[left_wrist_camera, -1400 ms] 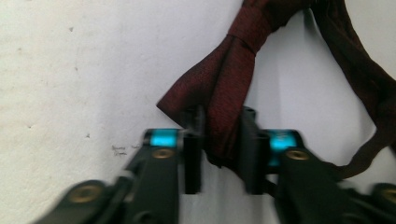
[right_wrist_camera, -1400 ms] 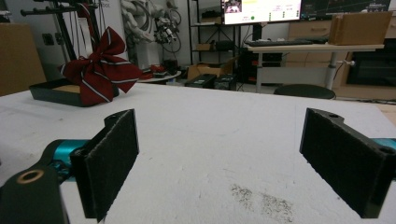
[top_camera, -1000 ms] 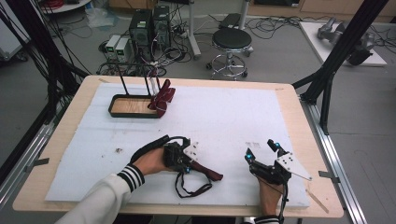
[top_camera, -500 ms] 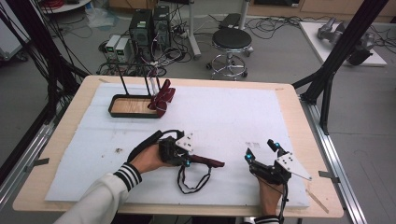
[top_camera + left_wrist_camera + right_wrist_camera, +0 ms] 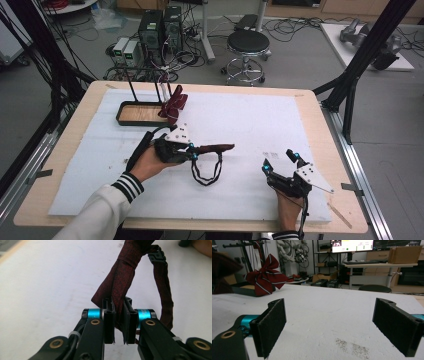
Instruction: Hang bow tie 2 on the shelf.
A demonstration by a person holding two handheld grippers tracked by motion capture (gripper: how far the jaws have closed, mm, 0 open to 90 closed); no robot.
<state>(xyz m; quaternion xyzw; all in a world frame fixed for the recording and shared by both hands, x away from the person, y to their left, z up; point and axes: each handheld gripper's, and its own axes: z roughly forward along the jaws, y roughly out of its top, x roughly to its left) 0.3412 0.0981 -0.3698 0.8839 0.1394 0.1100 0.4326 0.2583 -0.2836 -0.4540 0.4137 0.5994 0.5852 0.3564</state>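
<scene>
My left gripper (image 5: 194, 150) is shut on a dark red bow tie (image 5: 216, 147) and holds it above the white mat, near the middle. Its black strap (image 5: 205, 174) hangs below in a loop. In the left gripper view the jaws (image 5: 119, 315) pinch the dark red fabric (image 5: 125, 277), and a black clasp (image 5: 156, 255) shows on the strap beyond. My right gripper (image 5: 281, 161) rests at the front right of the mat, open with nothing between its pads (image 5: 273, 323). A red striped bow (image 5: 174, 105) hangs on the rack at the back left.
A dark tray with a wooden floor (image 5: 131, 114) and thin upright posts stands at the back left of the white mat (image 5: 260, 120). In the right gripper view the striped bow (image 5: 265, 277) and tray (image 5: 244, 291) lie far left. Floor, stool and computers lie behind the table.
My left gripper has risen and moved back and left with the bow tie, lifting its strap off the mat. The right gripper has stayed put.
</scene>
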